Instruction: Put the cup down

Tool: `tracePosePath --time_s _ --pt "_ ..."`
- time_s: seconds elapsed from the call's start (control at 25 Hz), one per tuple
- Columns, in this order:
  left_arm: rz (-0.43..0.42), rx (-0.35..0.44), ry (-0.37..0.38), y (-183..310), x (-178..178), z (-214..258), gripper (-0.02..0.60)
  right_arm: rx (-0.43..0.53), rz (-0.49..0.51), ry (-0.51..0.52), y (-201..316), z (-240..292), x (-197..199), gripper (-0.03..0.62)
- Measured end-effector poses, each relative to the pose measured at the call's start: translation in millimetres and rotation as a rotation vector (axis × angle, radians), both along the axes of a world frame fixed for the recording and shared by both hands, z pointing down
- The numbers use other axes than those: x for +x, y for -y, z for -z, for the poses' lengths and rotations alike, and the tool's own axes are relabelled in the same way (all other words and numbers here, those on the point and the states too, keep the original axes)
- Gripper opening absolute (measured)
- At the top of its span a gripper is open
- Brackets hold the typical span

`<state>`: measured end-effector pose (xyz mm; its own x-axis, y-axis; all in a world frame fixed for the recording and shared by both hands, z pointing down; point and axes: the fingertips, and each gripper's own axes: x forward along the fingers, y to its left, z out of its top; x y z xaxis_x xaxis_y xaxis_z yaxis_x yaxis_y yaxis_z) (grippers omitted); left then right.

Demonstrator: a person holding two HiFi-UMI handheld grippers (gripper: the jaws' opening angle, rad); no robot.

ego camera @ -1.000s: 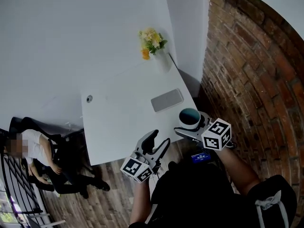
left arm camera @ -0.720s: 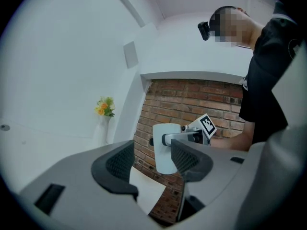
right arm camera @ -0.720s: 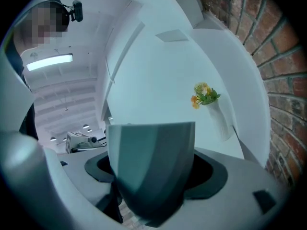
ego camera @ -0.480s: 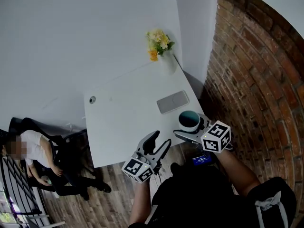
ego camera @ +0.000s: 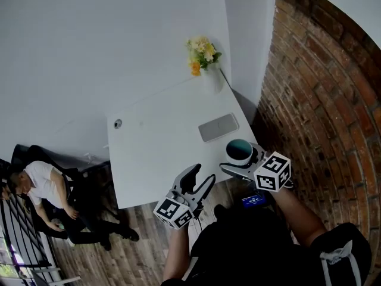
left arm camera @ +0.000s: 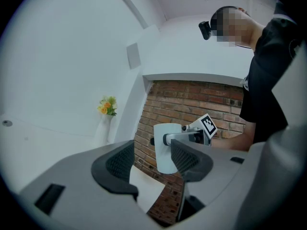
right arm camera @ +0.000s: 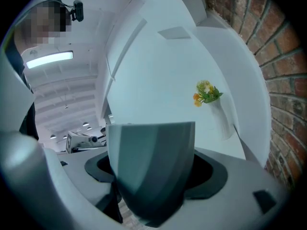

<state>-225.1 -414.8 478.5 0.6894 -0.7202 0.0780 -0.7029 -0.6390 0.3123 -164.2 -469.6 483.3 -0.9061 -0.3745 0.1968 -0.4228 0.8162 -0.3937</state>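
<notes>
Cup (ego camera: pixel 239 151) gripped upright by the right gripper (ego camera: pixel 243 159) at the near right corner of the table (ego camera: pixel 155 154).

The cup is white outside and dark teal inside. The right gripper's jaws press against its sides, and the left gripper view shows its base in the air, just off that corner of the table. The left gripper (ego camera: pixel 197 180) hovers at the table's near edge, its jaws spread with nothing between them. On the table, a flat grey slab (ego camera: pixel 218 127) lies near the right edge. A vase of yellow and orange flowers (ego camera: pixel 205 58) stands at the far right corner. A brick wall (ego camera: pixel 321 100) runs along the table's right side, and a person (ego camera: pixel 41 186) sits in a chair off its left side.
</notes>
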Motion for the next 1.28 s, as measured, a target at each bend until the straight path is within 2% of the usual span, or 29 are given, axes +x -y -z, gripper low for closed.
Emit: tracePosePath --time_s 0.4,0.76,1.04,1.28 --pt "0.01 -0.003 0.001 0 -1 0 0.239 -0.001 -0.006 -0.001 5 -1 4 0.4" --pt "0.038 -0.027 -0.003 5 -5 -10 0.239 -0.031 0.017 -0.024 20 -25 -2 0.402" --pt "0.067 -0.057 0.005 17 -13 -20 0.239 -0.005 0.008 -0.076 62 -59 -20 0.4" --pt "0.091 -0.079 0.013 36 -26 -33 0.239 -0.005 -0.024 -0.078 114 -95 -51 0.4"
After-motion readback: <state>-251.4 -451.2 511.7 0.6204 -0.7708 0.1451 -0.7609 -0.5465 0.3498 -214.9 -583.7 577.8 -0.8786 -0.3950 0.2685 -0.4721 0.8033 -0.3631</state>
